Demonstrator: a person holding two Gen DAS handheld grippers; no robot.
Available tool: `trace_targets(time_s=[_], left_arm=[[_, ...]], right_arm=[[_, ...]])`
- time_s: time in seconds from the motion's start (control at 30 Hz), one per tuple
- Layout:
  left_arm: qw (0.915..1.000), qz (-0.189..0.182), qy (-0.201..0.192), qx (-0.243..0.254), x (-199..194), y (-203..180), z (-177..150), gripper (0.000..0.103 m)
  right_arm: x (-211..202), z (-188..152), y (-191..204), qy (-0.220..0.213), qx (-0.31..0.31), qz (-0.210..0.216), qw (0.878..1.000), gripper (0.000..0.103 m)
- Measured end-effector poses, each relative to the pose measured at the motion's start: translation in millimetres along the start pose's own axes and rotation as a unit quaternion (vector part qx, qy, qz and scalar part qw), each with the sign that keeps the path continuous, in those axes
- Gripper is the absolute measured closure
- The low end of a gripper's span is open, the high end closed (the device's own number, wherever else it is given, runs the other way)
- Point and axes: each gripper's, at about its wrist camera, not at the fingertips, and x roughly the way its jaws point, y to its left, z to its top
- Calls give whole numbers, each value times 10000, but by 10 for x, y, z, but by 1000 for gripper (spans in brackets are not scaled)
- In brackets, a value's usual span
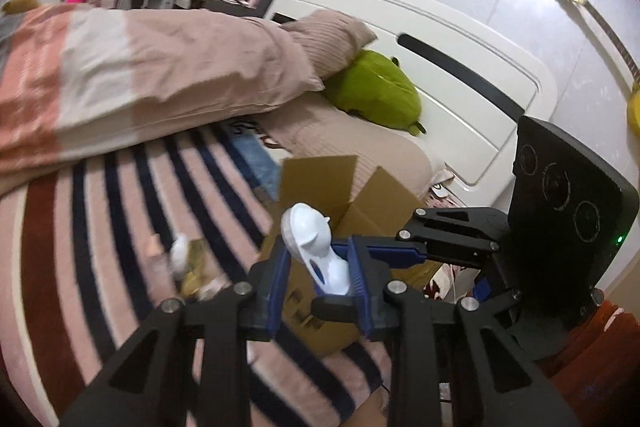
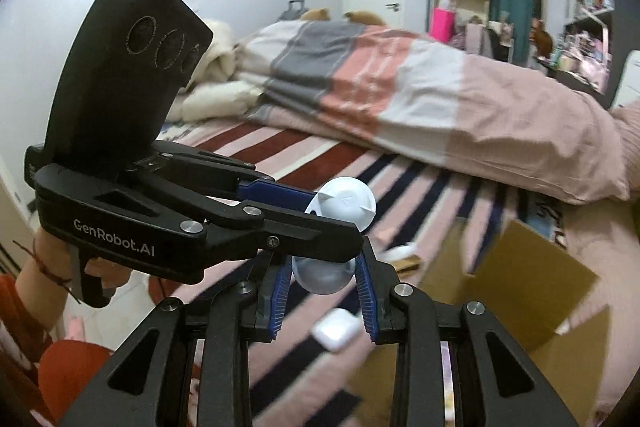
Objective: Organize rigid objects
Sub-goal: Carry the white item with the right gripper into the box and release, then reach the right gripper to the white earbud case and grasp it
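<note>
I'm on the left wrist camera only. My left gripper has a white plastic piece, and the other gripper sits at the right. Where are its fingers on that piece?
Observer: In the right wrist view, the right gripper brackets the rounded lower end of the white plastic piece. I cannot tell whether its pads press on it.
Operator: How does my left grip look from there?
Observer: The left gripper crosses in from the left and pinches the piece's narrow part, below a round cap.
Operator: Anything loose near the box?
Observer: A small white case lies on the striped blanket, close to the cardboard box.
</note>
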Motion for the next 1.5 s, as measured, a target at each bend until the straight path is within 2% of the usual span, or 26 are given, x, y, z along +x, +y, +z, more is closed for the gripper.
trace_targets(time_s=[0.17,0.3,0.43,0.5,0.53,0.57,0.6,0.67,0.7,0.77,0.93,1.07,1.2,1.37,1.5], left_arm=[[9990,-93,384,228,475,-282,220,77],[9966,-157,767,243,802,-372,292,77],[9936,-97,1103,236,1058,-400,307,77],[9926,134,1177,272,1117,-404,301,66],[9925,280,1161,272,1114,-396,298,48],[9928,359,1102,290,1085,-391,297,32],[9932,404,1043,325,1045,-390,299,29],[9936,487,935,411,915,-388,302,27],[9939,519,874,426,847,-381,304,27],[9947,632,699,419,672,-340,301,22],[9916,1199,317,356,190,-150,212,22],[9882,1518,-84,169,-281,95,23,22],[9818,1867,-362,-21,-667,367,-244,22],[9741,2190,-503,-236,-987,727,-666,21],[9699,2369,-455,-318,-1067,968,-987,21]], right_arm=[[-241,-107,-435,22,304,-259,9992,77],[-300,-211,-772,368,620,-362,9967,77],[-257,-311,-949,711,761,-455,9935,77],[-237,-357,-1002,879,790,-514,9917,77],[-224,-371,-1016,943,813,-534,9908,76],[-216,-386,-1039,991,846,-585,9897,74],[-202,-407,-1049,1060,849,-710,9882,71],[-211,-416,-1040,1083,815,-871,9869,51],[-236,-421,-1028,1047,817,-858,9874,50],[-246,-418,-1002,1042,835,-806,9878,49],[-267,-312,-793,814,752,-612,9920,49],[-258,-132,-456,516,466,-396,9968,49],[-139,18,-25,359,237,-9,9991,49],[253,47,484,548,29,388,9977,49],[660,-141,758,942,153,494,9942,49]])
